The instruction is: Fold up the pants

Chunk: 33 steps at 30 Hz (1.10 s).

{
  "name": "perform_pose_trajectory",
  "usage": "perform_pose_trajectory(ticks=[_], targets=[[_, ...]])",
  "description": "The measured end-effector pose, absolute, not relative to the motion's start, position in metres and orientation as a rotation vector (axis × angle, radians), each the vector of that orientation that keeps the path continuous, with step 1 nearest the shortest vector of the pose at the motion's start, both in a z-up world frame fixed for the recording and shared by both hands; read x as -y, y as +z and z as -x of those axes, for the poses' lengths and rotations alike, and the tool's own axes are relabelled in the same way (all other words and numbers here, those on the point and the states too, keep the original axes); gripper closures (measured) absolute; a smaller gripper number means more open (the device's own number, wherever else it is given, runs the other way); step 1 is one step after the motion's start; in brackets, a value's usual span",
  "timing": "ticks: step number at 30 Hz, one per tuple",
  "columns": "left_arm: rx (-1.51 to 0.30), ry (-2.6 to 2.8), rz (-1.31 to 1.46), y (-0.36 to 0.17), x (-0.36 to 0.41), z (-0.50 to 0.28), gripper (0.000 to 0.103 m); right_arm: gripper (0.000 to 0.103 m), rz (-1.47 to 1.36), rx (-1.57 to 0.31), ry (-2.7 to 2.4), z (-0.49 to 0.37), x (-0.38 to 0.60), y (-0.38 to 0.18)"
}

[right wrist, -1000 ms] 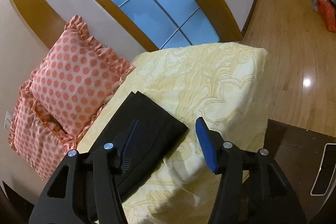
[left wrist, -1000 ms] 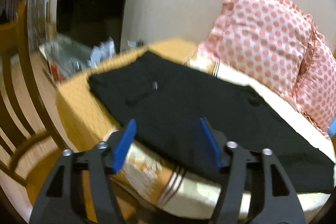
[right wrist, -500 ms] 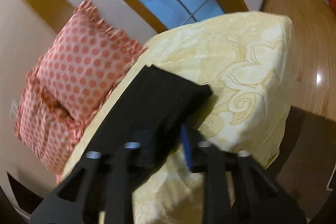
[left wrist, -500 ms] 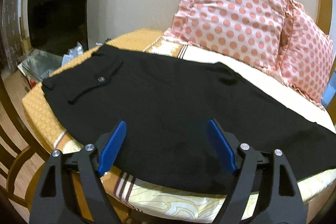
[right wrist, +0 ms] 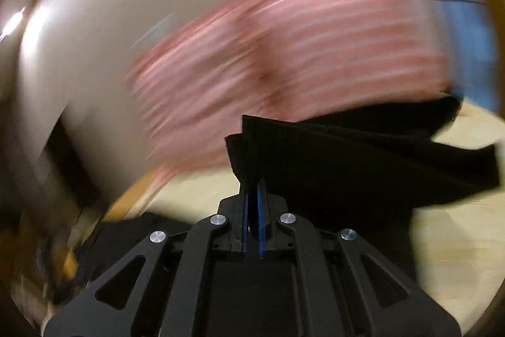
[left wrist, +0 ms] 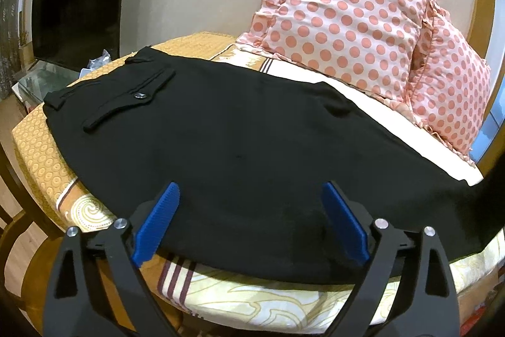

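Black pants (left wrist: 240, 147) lie flat across the bed, waistband and buttoned back pocket (left wrist: 139, 97) at the left, legs running off to the right. My left gripper (left wrist: 249, 204) is open, its blue pads over the near edge of the pants, holding nothing. In the right wrist view my right gripper (right wrist: 252, 195) is shut on the hem end of the pants (right wrist: 347, 153), which is lifted above the bedspread. That view is blurred by motion.
Two pink polka-dot pillows (left wrist: 347, 8) lean on the wall behind the pants. The yellow patterned bedspread (left wrist: 41, 144) shows around them. A dark TV (left wrist: 75, 5) and a glass stand sit at the left; a wooden chair frame is at the lower left.
My right gripper closed on the leg end of the pants and swung it up and leftwards. My left gripper moved in closer over the pants' near edge, still open.
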<state>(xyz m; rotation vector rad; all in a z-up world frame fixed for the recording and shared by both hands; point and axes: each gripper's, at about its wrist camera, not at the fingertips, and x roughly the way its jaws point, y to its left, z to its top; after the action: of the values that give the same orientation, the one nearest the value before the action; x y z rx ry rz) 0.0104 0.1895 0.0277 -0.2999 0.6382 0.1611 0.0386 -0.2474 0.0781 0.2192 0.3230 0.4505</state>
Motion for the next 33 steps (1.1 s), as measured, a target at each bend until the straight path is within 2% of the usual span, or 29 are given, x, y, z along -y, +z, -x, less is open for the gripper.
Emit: perform_pose_trajectory(ticks=[4,6,15,17,19,20,25,29,33], targets=[[-0.629,0.150,0.299,0.028,-0.190,-0.009,0.011,0.098,0.050,-0.576,0.678,-0.045,0.117,0.015],[-0.627,0.143,0.301,0.028,-0.191,-0.009,0.011,0.098,0.077,-0.628,0.695,-0.045,0.098,-0.005],[-0.577,0.120,0.393,0.037,-0.204,0.000,0.009,0.097,0.100,-0.663,0.669,-0.045,0.076,-0.013],[-0.536,0.149,0.435,0.046,-0.217,0.010,0.009,0.084,0.171,-0.698,0.680,-0.045,0.063,-0.021],[-0.491,0.223,0.465,0.055,-0.238,0.022,0.009,0.041,0.189,-0.694,0.761,-0.032,0.060,-0.019],[-0.480,0.249,0.473,0.056,-0.246,0.026,0.009,0.039,0.179,-0.695,0.804,-0.026,0.060,-0.017],[-0.484,0.374,0.568,0.052,-0.298,0.037,0.009,0.040,0.119,-0.561,0.757,-0.020,0.083,-0.001],[-0.510,0.396,0.658,0.042,-0.325,0.035,0.011,0.043,0.095,-0.683,0.664,-0.050,0.094,-0.018],[-0.541,0.372,0.665,0.039,-0.331,0.023,0.013,0.043,0.076,-0.677,0.661,-0.049,0.099,-0.018]])
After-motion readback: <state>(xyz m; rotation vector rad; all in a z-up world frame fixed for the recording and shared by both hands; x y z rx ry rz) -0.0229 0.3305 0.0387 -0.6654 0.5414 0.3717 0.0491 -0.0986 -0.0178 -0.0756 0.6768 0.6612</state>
